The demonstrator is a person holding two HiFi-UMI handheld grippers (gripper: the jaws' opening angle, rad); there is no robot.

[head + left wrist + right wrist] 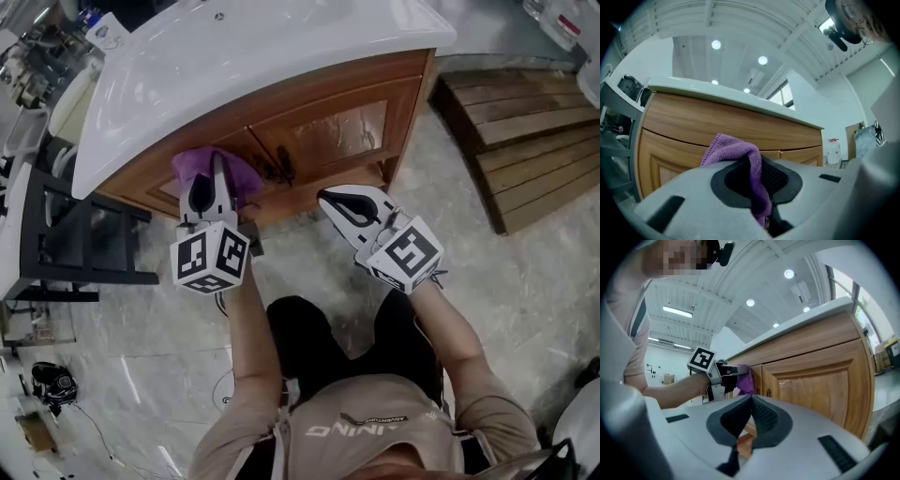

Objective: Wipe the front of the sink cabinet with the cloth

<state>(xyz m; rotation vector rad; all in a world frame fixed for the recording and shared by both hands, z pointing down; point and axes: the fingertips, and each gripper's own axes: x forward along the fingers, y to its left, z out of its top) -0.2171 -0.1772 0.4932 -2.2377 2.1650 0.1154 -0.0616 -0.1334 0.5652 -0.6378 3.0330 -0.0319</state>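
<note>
The wooden sink cabinet (347, 131) stands under a white basin top (244, 56). My left gripper (217, 169) is shut on a purple cloth (242, 176) and holds it against the cabinet's left door. In the left gripper view the cloth (740, 150) bulges out of the closed jaws in front of the cabinet front (717, 122). My right gripper (325, 196) hovers shut and empty just off the lower edge of the right door (815, 385). The right gripper view shows its jaws (751, 399) closed, with the left gripper (723, 377) and cloth (745, 380) beyond.
A low wooden pallet platform (525, 122) lies on the floor right of the cabinet. A black metal rack (66, 253) stands to its left. Cables and a black object (52, 382) lie on the marble floor at the lower left.
</note>
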